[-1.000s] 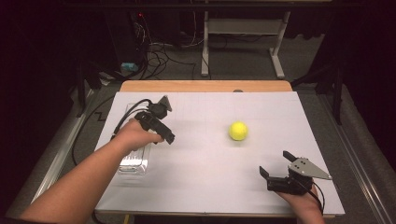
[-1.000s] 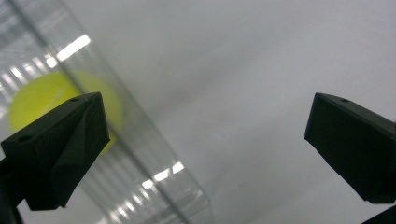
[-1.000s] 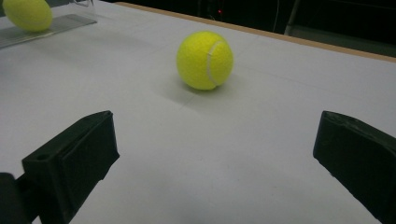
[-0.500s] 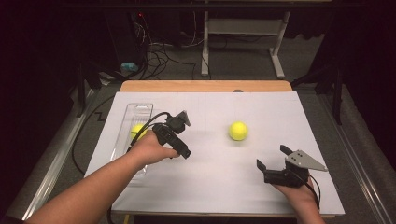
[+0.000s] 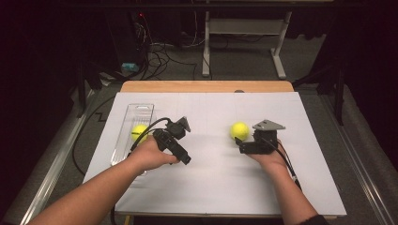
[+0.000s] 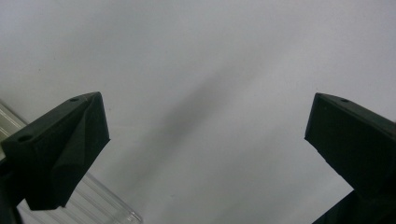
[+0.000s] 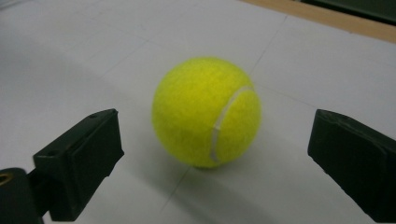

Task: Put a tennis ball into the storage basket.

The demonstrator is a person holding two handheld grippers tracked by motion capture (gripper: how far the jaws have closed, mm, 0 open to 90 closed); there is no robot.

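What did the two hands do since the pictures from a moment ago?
The right gripper slid from the table's near right corner up to the loose tennis ball, its open jaws now either side of it, not gripping. The left gripper drew away from the clear tray, leaving a second ball in it. The loose ball stayed put.

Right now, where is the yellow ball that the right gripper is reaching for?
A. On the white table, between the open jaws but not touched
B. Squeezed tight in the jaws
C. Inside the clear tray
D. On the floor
A: in the right gripper view the tennis ball sits on the white table, with a gap on each side between it and the wide-open jaws of the right gripper.
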